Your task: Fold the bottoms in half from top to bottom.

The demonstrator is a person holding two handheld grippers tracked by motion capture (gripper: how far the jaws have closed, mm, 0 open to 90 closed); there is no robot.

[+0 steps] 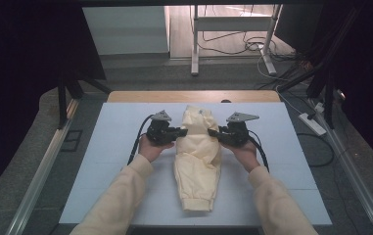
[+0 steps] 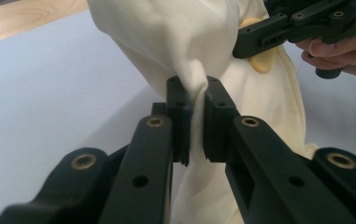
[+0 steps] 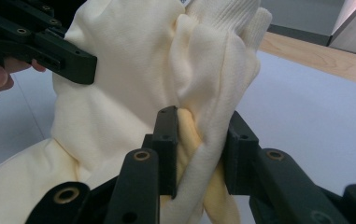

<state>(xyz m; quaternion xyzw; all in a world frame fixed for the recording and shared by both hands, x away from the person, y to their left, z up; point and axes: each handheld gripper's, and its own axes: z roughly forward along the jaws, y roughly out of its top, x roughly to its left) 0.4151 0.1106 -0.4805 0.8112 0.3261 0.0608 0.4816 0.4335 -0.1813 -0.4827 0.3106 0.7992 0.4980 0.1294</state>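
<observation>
Pale cream sleeves (image 1: 125, 196), soft cream knit garment (image 1: 196, 156) with ribbed cuff – no readable label, left gripper (image 1: 180, 132) and right gripper (image 1: 213, 132) both pinching its folds, light blue mat (image 1: 101, 161).

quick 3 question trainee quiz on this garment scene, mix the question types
1. True or false: both grippers are clamped on the cream garment.
2. Which end of the garment lies nearest the person? A) ribbed cuff B) a hood C) a zip
3. Fill in: the left gripper pinches a thin fold, while the right gripper holds a ____ bunch of cloth.

Key
1. True: cloth sits pressed between the jaws of each.
2. A: the ribbed cuff lies near the table edge closest to the person.
3. Thicker.
</observation>
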